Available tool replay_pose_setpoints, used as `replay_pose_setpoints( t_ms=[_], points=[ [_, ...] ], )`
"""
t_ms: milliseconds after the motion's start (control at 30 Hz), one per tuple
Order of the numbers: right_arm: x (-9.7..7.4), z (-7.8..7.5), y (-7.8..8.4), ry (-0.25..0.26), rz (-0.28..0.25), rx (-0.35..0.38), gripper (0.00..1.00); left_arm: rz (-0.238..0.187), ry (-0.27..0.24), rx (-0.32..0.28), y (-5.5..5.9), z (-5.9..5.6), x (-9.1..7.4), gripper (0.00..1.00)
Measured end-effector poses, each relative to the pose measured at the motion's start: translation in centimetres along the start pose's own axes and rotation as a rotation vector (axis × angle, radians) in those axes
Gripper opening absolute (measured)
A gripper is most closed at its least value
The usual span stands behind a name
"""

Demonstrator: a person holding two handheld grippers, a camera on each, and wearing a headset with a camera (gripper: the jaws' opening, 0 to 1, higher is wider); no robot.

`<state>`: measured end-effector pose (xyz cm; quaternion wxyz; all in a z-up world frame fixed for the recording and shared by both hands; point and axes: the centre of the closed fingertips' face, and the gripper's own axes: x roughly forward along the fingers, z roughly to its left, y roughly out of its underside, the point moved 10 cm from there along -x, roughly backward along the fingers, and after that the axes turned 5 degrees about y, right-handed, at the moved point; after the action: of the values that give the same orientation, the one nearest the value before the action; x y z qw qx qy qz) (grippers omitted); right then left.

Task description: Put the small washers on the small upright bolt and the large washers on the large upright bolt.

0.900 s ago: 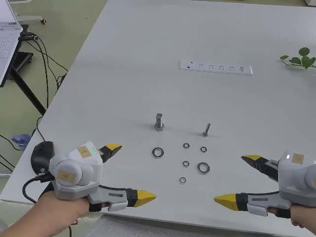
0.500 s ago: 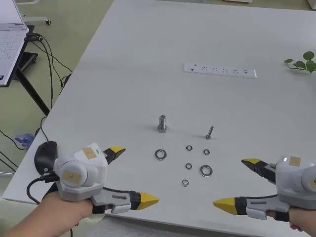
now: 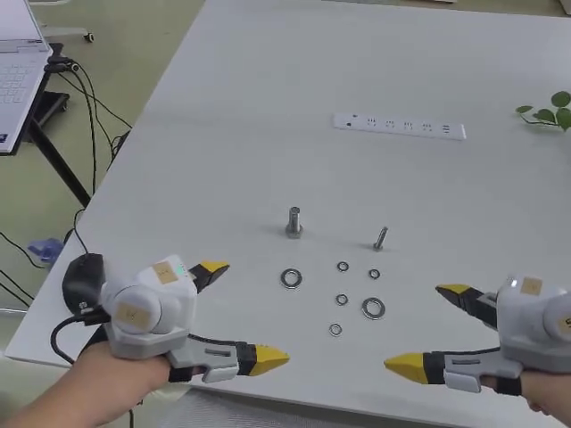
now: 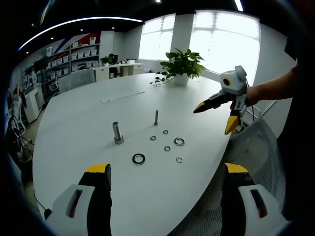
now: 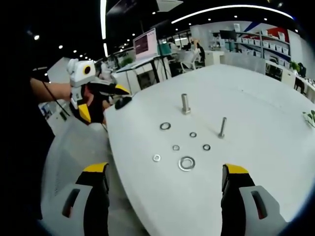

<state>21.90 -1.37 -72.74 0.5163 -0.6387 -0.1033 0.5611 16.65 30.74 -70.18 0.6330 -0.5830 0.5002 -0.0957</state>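
Head view: my left gripper [image 3: 243, 312] and right gripper [image 3: 426, 326] were spread apart; the big washer [image 3: 373, 308] lay nearer the right one.

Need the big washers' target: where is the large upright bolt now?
In the head view the large upright bolt stands left of the small upright bolt, just beyond a large washer.

On the table [image 3: 268, 107], the large bolt [image 3: 293, 222] stands left of the small bolt [image 3: 381, 238]; washers [image 3: 342, 300] lie before them, a power strip [image 3: 399, 127] behind.
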Motion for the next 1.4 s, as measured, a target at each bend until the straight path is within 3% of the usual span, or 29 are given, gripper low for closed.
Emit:
replay_pose_setpoints(
  t_ms=[233, 600, 833, 1400],
  points=[
    [0.8, 0.5, -0.9, -0.015, 0.0, -0.024, 0.95, 0.004, 0.011, 0.002, 0.0, -0.3, 0.1, 0.93],
    [2.7, 0.5, -4.0, -0.039, 0.006, -0.067, 0.93, 0.01, 0.001, 0.009, 0.0, -0.4, -0.3, 0.93],
    [3.8, 0.6, -5.0, -0.06, 0.028, -0.11, 0.91, 0.029, 0.002, 0.016, 0.5, -0.4, -0.3, 0.92],
    [6.8, 1.0, -7.5, -0.095, 0.083, -0.183, 0.83, 0.029, 0.015, 0.035, 0.7, -0.3, -0.5, 0.92]
  ],
)
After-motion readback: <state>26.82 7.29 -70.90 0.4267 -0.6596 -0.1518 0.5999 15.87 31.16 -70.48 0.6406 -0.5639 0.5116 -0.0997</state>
